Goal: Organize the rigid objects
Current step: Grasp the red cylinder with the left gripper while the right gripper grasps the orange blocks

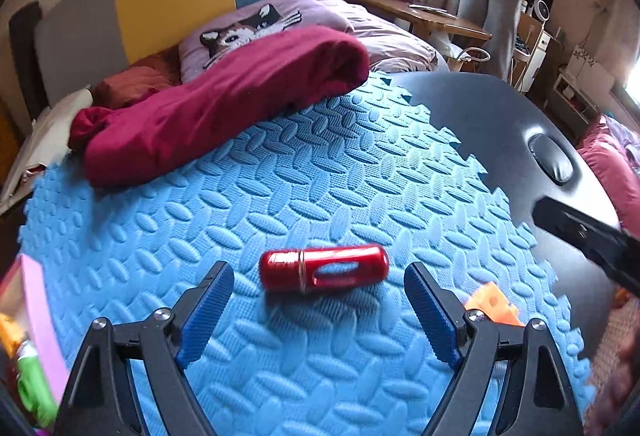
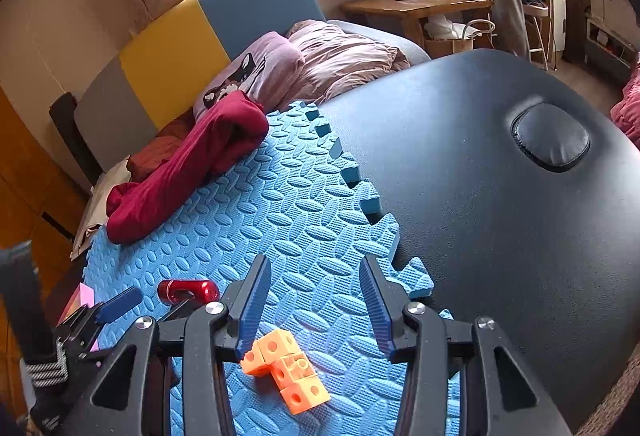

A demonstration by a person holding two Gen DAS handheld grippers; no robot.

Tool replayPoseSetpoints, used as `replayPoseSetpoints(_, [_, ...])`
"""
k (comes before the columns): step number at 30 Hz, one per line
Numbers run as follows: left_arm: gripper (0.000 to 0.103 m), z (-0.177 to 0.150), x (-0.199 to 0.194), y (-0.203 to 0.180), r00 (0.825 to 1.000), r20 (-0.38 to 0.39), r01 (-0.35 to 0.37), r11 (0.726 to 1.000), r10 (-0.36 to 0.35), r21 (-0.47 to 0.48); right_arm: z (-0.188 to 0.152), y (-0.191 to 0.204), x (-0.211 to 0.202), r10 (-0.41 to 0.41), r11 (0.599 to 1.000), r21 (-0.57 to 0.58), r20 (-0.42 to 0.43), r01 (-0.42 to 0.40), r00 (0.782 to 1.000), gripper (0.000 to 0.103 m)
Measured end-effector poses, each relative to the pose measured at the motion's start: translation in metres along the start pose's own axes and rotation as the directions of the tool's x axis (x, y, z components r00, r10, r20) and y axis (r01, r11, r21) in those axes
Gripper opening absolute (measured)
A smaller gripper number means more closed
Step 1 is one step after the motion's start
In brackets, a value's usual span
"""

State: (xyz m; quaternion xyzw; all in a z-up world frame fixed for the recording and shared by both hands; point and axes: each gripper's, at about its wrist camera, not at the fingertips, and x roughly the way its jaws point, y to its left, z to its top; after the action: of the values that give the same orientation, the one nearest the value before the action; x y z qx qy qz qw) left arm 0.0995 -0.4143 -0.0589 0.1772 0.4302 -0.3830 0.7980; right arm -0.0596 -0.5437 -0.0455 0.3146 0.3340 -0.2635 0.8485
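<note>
Bare blue mat (image 1: 320, 164) around red cylinder (image 1: 324, 268)

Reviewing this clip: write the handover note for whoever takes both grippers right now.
Left gripper: open, empty, just short of the red metal cylinder, which lies on its side on the blue foam mat, nothing gripping it.
Right gripper: partly open, empty, above the orange block cluster resting on the mat near its edge.
Pink box at the left edge of the mat already holds some small items; what they are I cannot tell.
Done: nothing in hand.
Left: likely grasp the cylinder and blocks and put them away.
</note>
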Motion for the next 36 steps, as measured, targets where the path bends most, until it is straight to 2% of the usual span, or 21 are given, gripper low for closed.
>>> replayPoseSetpoints(1, [0.086,0.002,0.006,0.002,1.000,-0.012,0.005,1.000,-0.005,-0.007,0.000,0.001,0.000,-0.003,1.000,-0.005,0.000,0.003,1.000,0.046])
replayPoseSetpoints(3, [0.076,0.002,0.017,0.007,0.999,-0.039,0.015,0.999,-0.017,-0.035,0.000,0.002,0.002,-0.001,1.000,-0.012,-0.005,0.001,1.000,0.046])
replayPoseSetpoints(5, [0.075,0.000,0.016,0.011,0.999,-0.019,0.032,0.998,-0.033,-0.062,0.000,0.003,0.005,0.005,1.000,-0.018,-0.020,-0.005,1.000,0.046])
replayPoseSetpoints(10, [0.075,-0.020,0.001,0.023,1.000,0.005,-0.012,0.995,0.013,-0.099,-0.003,0.008,0.011,0.028,0.999,-0.045,-0.059,-0.031,0.998,0.046])
replayPoseSetpoints(13, [0.075,-0.034,-0.011,0.033,0.999,0.007,-0.034,0.990,0.035,-0.138,-0.008,0.014,0.019,0.057,0.995,-0.069,-0.120,-0.066,0.991,0.046])
replayPoseSetpoints(16, [0.075,-0.049,-0.023,0.037,0.998,0.009,-0.055,0.987,0.057,-0.151,-0.016,0.026,0.027,0.064,0.989,-0.123,-0.174,-0.086,0.983,0.054])
replayPoseSetpoints(20, [0.075,-0.064,-0.039,0.041,0.998,0.016,-0.063,0.984,0.066,-0.168,-0.028,0.043,0.033,0.037,0.970,-0.226,-0.218,-0.087,0.975,0.071])
replayPoseSetpoints(27, [0.075,-0.081,-0.071,0.049,0.996,0.052,-0.067,0.980,0.078,-0.188,-0.042,0.050,0.041,-0.054,0.946,-0.322,-0.260,-0.034,0.964,0.072])
replayPoseSetpoints(28, [0.075,-0.083,-0.076,0.049,0.995,0.061,-0.065,0.980,0.078,-0.187,-0.046,0.051,0.043,-0.084,0.938,-0.347,-0.267,-0.015,0.960,0.070])
replayPoseSetpoints(29, [0.075,-0.084,-0.080,0.048,0.995,0.069,-0.065,0.980,0.079,-0.186,-0.049,0.055,0.043,-0.130,0.920,-0.391,-0.240,0.027,0.962,0.052])
replayPoseSetpoints(30, [0.075,-0.086,-0.086,0.048,0.994,0.079,-0.062,0.981,0.078,-0.185,-0.051,0.058,0.041,-0.149,0.906,-0.420,-0.215,0.046,0.965,0.042])
replayPoseSetpoints(33, [0.075,-0.089,-0.099,0.047,0.992,0.106,-0.053,0.982,0.073,-0.181,-0.054,0.064,0.040,-0.145,0.891,-0.453,-0.200,0.039,0.969,0.041])
replayPoseSetpoints(36, [0.075,-0.095,-0.116,0.046,0.988,0.136,-0.047,0.983,0.072,-0.177,-0.056,0.078,0.028,-0.063,0.877,-0.480,-0.162,-0.022,0.985,0.041])
